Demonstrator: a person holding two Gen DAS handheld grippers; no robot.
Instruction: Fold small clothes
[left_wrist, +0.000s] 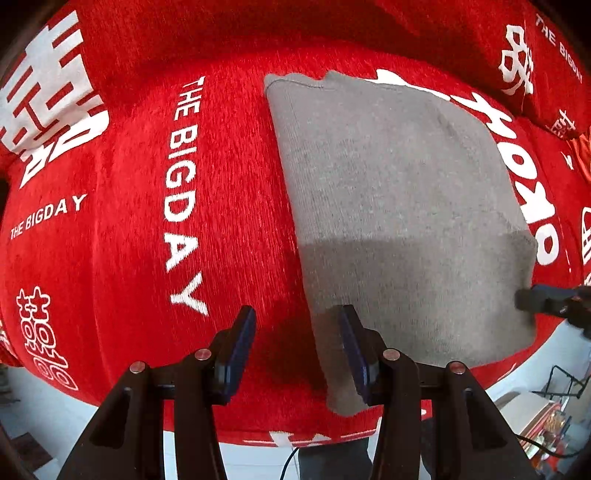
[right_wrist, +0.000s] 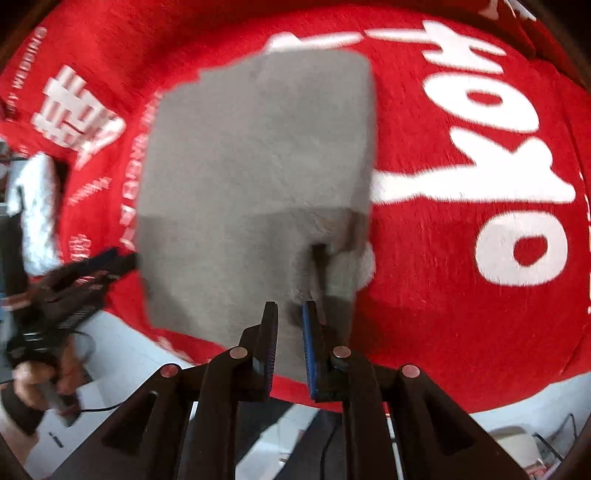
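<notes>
A grey knit garment (left_wrist: 399, 206) lies folded into a rectangle on a red cover with white lettering (left_wrist: 140, 229). My left gripper (left_wrist: 297, 325) points down at the garment's left edge, open, one finger over the red cover and the other over grey cloth, with nothing between them. The right gripper (left_wrist: 546, 299) shows at the garment's right edge. In the blurred right wrist view, my right gripper (right_wrist: 290, 321) hovers over the garment's (right_wrist: 251, 155) near right corner, its pads a narrow gap apart with nothing pinched. A small pucker (right_wrist: 328, 258) rises just beyond its tips. A hand (right_wrist: 37, 376) holds the left gripper (right_wrist: 99, 262).
The red cover's front edge drops to a pale floor (left_wrist: 44, 417). A red cushion (left_wrist: 535, 66) sits at the back right. A rack and boxes (left_wrist: 543, 406) stand on the floor at the right. A cable (left_wrist: 290, 461) hangs below. A pale blurred shape (right_wrist: 33, 210) is at the left.
</notes>
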